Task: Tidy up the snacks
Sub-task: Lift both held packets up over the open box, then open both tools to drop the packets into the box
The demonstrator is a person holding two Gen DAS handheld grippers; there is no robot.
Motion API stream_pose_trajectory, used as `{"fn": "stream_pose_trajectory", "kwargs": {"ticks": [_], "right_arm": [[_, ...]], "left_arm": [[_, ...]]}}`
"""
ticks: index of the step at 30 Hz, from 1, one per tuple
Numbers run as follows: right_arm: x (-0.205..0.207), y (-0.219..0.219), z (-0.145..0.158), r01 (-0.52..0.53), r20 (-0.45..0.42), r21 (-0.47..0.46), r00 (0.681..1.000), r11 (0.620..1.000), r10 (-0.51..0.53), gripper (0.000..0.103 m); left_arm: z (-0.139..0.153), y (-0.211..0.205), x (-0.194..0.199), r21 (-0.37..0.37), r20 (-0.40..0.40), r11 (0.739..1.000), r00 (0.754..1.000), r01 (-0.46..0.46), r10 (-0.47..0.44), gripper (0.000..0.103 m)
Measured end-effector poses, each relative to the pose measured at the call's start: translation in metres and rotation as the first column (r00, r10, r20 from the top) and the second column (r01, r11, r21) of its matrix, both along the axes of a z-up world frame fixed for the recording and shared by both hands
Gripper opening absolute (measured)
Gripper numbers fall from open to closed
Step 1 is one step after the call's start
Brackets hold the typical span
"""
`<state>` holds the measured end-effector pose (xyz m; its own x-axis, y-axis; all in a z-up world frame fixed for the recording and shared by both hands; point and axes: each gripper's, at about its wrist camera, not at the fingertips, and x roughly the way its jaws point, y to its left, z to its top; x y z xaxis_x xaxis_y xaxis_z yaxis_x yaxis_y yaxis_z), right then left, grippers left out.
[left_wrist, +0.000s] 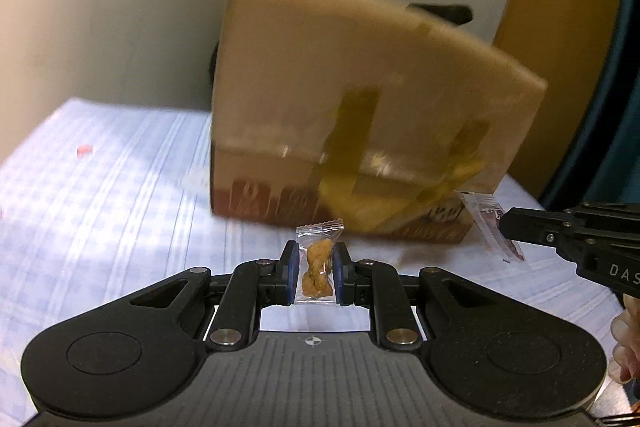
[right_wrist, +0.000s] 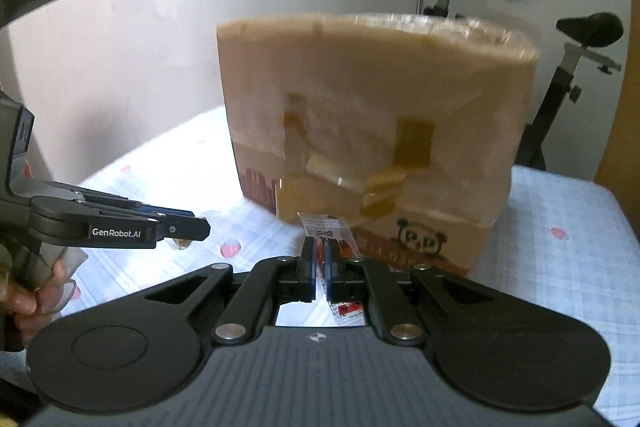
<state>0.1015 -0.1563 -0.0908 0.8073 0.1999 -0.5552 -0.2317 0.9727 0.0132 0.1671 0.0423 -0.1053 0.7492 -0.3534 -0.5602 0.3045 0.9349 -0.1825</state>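
My left gripper (left_wrist: pixel 315 259) is shut on a clear packet holding a brown twisted snack (left_wrist: pixel 318 263), lifted above the cloth. My right gripper (right_wrist: pixel 319 259) is shut on a flat white and red sachet (right_wrist: pixel 332 239), whose ends stick out above and below the pads. A tall cardboard box (left_wrist: pixel 360 99), wrapped in clear film and brown tape, stands right in front of both grippers. In the left wrist view the right gripper (left_wrist: pixel 505 227) comes in from the right edge with its sachet (left_wrist: pixel 490 223). The right wrist view shows the left gripper (right_wrist: pixel 202 227) at the left, held by a hand.
The box (right_wrist: pixel 376 115) stands on a table under a pale blue checked cloth (left_wrist: pixel 100 195) with small pink marks. A white wall runs behind it. An exercise bike (right_wrist: pixel 576 59) stands behind the table on the right. A hand (right_wrist: pixel 36 291) is at the left edge.
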Motion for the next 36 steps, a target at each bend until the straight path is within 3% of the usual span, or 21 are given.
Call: {"fn": "stream_pose_trajectory", "kwargs": {"ticks": [5, 12, 18, 24, 28, 30, 31, 32, 33, 35, 36], "right_arm": [[-0.011, -0.002, 0.033, -0.003, 0.096, 0.022, 0.995, 1.0, 0.001, 0.004], [-0.016, -0.008, 0.092, -0.016, 0.267, 0.033, 0.964, 0.999, 0.007, 0.005], [0.02, -0.015, 0.127, -0.015, 0.328, 0.049, 0.945, 0.999, -0.002, 0.005], [0.084, -0.024, 0.129, 0.021, 0.286, 0.085, 0.957, 0.996, -0.045, 0.005], [0.117, -0.03, 0.116, 0.042, 0.215, 0.118, 0.974, 0.992, -0.067, 0.005], [0.13, -0.028, 0.108, 0.06, 0.182, 0.089, 0.98, 0.994, -0.076, 0.005], [0.136, -0.027, 0.105, 0.068, 0.164, 0.067, 0.983, 0.995, -0.078, 0.005], [0.142, -0.026, 0.101, 0.079, 0.147, 0.048, 0.985, 0.996, -0.085, 0.005], [0.146, -0.026, 0.098, 0.088, 0.131, 0.039, 0.987, 0.995, -0.093, 0.006], [0.152, -0.027, 0.092, 0.103, 0.096, 0.028, 0.99, 0.994, -0.105, 0.008], [0.154, -0.027, 0.09, 0.108, 0.09, 0.02, 0.99, 0.994, -0.109, 0.009]], "left_arm": [[0.041, -0.004, -0.004, 0.01, 0.099, 0.999, 0.994, 0.035, -0.035, 0.019], [0.101, -0.007, 0.006, 0.0, 0.222, 0.999, 0.974, 0.052, -0.05, 0.019], [0.139, -0.027, 0.039, 0.022, 0.289, 0.998, 0.955, 0.058, -0.062, 0.019], [0.155, -0.046, 0.087, 0.048, 0.28, 0.998, 0.958, 0.049, -0.061, 0.019], [0.151, -0.052, 0.115, 0.063, 0.233, 0.997, 0.971, 0.039, -0.053, 0.019], [0.144, -0.054, 0.124, 0.072, 0.215, 0.997, 0.975, 0.033, -0.048, 0.02], [0.142, -0.051, 0.127, 0.082, 0.205, 0.996, 0.978, 0.03, -0.047, 0.022], [0.139, -0.052, 0.13, 0.094, 0.196, 0.995, 0.98, 0.026, -0.044, 0.032], [0.138, -0.05, 0.133, 0.1, 0.193, 0.995, 0.98, 0.023, -0.042, 0.049], [0.136, -0.047, 0.133, 0.101, 0.195, 0.995, 0.98, 0.021, -0.04, 0.065], [0.135, -0.045, 0.134, 0.098, 0.196, 0.995, 0.98, 0.021, -0.04, 0.068]]}}
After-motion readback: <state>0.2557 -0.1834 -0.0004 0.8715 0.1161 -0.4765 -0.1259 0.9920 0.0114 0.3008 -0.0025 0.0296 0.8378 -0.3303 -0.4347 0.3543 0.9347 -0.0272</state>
